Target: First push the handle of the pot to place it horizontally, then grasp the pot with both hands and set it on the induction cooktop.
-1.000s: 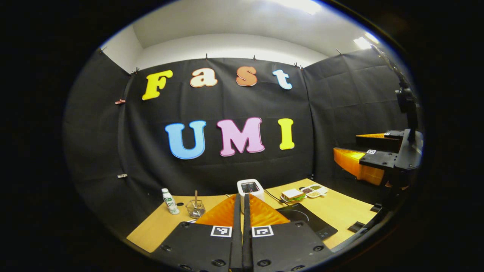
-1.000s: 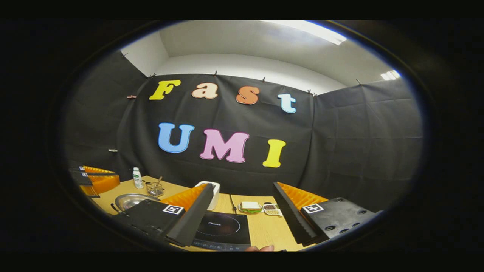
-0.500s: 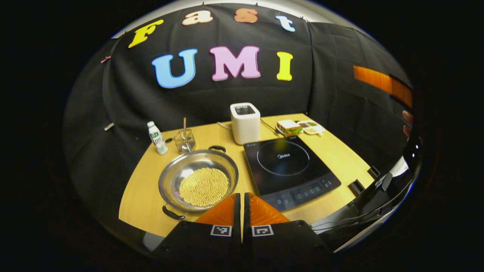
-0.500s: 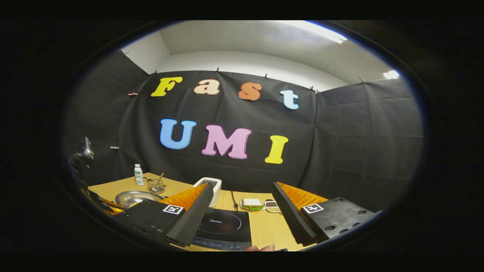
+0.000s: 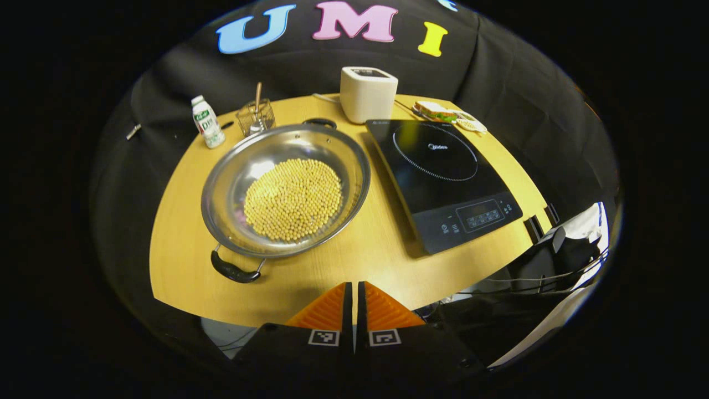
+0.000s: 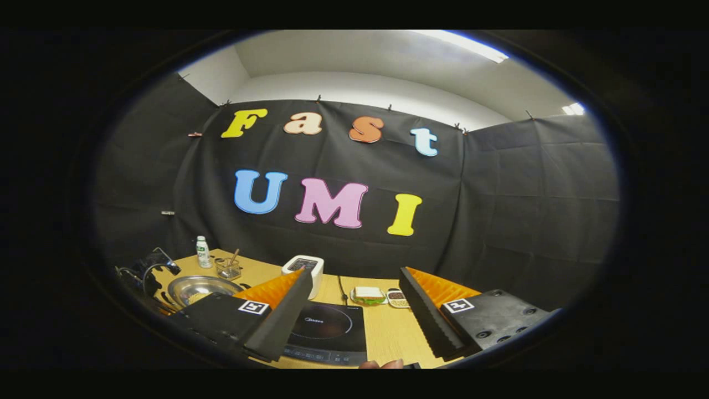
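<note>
Above the counter's [image 5: 382, 260] near edge I am hovering my left tongs [image 5: 354, 291] (pressed together; right tongs [image 6: 354, 313] apart), pot [image 5: 285, 191] handle [image 5: 235, 271] unpushed, cooktop [image 5: 443, 183] waiting.

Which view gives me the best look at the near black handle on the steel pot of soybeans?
The left gripper view: it looks down on the wide steel pot, and its near black handle shows whole, pointing toward the table's front edge. In the right gripper view the pot is small and low, and that handle sits behind the right gripper.

Bright ceiling light [image 6: 462, 47], sharp centre, strong fisheye bending at edges.
</note>
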A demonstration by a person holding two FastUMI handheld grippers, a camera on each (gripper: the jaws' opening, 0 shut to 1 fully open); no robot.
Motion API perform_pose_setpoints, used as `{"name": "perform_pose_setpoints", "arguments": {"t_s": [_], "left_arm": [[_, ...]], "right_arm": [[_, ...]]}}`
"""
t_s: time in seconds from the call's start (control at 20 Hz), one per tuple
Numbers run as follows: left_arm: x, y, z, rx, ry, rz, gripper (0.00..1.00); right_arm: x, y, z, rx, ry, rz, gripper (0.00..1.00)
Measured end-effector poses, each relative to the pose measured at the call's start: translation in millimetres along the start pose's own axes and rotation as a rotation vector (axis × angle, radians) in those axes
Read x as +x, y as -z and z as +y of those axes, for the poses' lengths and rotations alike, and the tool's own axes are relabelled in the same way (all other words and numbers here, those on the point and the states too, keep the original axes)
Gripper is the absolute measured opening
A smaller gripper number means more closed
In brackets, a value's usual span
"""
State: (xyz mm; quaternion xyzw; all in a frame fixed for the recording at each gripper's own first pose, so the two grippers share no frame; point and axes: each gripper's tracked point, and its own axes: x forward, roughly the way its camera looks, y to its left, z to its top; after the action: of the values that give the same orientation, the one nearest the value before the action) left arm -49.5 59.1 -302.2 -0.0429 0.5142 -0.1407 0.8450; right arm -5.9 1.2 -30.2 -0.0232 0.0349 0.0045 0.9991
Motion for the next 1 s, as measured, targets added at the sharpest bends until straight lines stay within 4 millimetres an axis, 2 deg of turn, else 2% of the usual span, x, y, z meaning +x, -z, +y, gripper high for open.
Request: {"name": "perform_pose_setpoints", "arguments": {"t_s": [0.2,0.45,0.75,1.0], "left_arm": [[10,-5,27,-0.109,0.089,0.076,0.05],[19,-13,63,-0.062,0.055,0.131,0.05],[32,-8,83,-0.055,-0.011,0.177,0.05],[33,-7,86,-0.097,0.014,0.161,0.05]], "right_arm": [[1,1,-2,-0.005,0.006,0.004,0.98],[2,2,-3,-0.017,0.010,0.004,0.98],[8,5,-10,-0.016,0.024,0.011,0.98],[11,6,-12,-0.015,0.031,0.015,0.98]]}}
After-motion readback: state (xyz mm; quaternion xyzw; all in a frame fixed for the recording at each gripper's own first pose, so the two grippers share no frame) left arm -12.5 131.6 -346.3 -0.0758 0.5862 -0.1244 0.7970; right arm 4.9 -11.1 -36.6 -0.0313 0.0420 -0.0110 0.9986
